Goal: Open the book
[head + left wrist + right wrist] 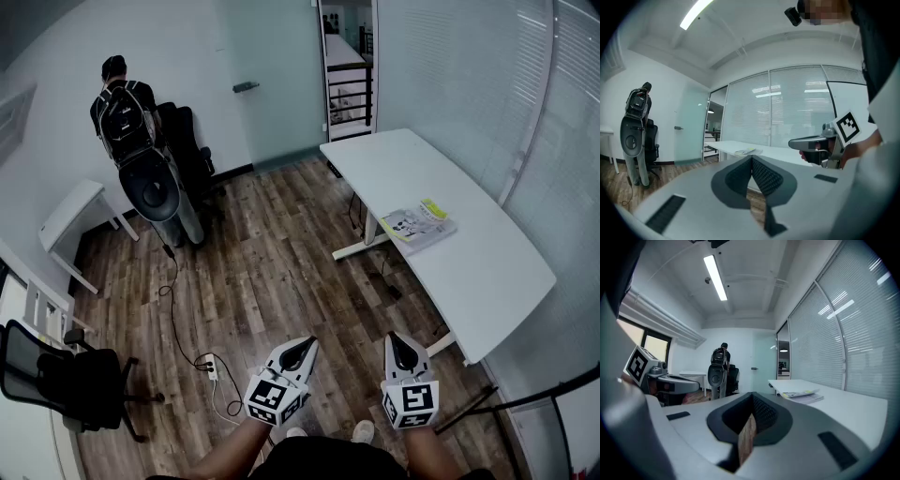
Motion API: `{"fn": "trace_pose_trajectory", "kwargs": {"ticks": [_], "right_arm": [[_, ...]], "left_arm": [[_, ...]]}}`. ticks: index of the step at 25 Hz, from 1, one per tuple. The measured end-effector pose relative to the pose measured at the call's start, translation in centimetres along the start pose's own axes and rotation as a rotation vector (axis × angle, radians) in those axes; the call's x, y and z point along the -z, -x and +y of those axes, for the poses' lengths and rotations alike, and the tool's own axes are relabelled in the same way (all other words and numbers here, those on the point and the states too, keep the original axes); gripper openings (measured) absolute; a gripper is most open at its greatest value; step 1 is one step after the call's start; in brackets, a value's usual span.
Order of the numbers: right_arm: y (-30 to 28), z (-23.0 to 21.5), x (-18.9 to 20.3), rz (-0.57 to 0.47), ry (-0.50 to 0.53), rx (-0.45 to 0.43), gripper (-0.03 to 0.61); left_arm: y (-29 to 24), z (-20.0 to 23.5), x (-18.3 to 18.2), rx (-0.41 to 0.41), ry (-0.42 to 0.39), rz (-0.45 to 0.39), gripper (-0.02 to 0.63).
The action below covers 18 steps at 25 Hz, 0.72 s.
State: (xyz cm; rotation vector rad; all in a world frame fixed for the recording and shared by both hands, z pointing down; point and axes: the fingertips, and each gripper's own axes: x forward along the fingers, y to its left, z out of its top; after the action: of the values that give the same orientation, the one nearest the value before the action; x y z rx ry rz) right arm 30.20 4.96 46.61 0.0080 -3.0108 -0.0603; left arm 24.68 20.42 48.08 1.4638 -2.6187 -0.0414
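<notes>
The book point(417, 226) lies closed on the long white table point(487, 272) at the right, near the table's left edge, with a yellow strip on its cover. Both grippers hang low in the head view, over the wooden floor and well short of the table. My left gripper point(306, 348) is shut with nothing in it, and so is my right gripper point(401, 341). In the left gripper view the jaws point(752, 160) meet at the tip and the book point(746, 151) shows far ahead. The right gripper view has its jaws point(752, 397) closed, with the book point(801, 394) off to the right.
A person with a backpack point(122, 111) stands at the far left beside black chairs and a grey upright machine point(161, 195). A small white table point(70, 217) and a black chair point(66, 377) are at the left. A power strip and cable point(212, 367) lie on the floor.
</notes>
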Motion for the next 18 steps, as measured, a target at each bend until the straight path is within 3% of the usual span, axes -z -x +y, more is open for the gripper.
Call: {"fn": "trace_pose_trajectory", "kwargs": {"ticks": [13,18], "right_arm": [[-0.2,1.2,1.0,0.028,-0.005,-0.004,0.003],[0.2,1.5,-0.3,-0.039,-0.081,0.013,0.005]], "left_arm": [[0.4,-0.5,0.3,0.024,-0.004,0.001,0.011],[1.2,-0.3,0.7,0.029,-0.009,-0.002,0.011]]}}
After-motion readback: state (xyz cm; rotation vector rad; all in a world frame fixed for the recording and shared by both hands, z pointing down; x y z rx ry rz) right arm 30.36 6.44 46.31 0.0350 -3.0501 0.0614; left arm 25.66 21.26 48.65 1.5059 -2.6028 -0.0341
